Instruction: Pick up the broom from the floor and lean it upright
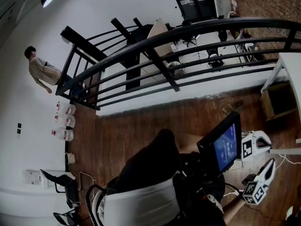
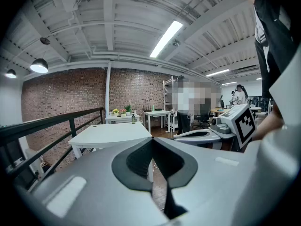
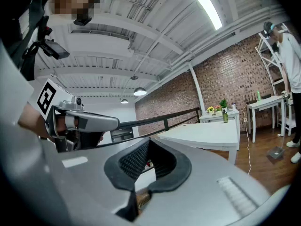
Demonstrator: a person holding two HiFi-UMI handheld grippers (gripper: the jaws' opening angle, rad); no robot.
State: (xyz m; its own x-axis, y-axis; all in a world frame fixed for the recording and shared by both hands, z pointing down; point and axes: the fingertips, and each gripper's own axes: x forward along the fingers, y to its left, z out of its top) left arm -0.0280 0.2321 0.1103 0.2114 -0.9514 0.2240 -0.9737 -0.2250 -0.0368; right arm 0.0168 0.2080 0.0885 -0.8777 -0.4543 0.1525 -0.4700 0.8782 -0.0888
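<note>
Distance sets the scene: the broom [image 1: 233, 107], of which only a tan, fan-shaped bristle head is plain, lies flat on the brown wooden plank floor [image 1: 141, 131] right of centre in the head view, below the black metal railing [image 1: 162, 70] and near an open brown cardboard box [image 1: 270, 102]. Its handle is too faint to trace. Lying low like that, it has not yet been lifted, so the task looks not begun. Both tools sit at the lower right of that frame, well apart from the broom. The grey plastic left gripper [image 2: 151, 141] has its jaws pressed together with nothing between them, and its view looks nearly level over a white rectangular table [image 2: 108, 134] toward a red brick wall [image 2: 66, 98]. The grey plastic right gripper [image 3: 148, 141] is likewise closed and empty, aimed past the same table. Side by side, each showing at the edge of the other's view, they seem held at rest, since neither points down at the floor. I judge that reaching the broom calls for stepping closer, tipping a gripper downward and parting its jaws around the handle. A person [image 1: 40, 69] stands at the upper left, near the railing's end.
</note>
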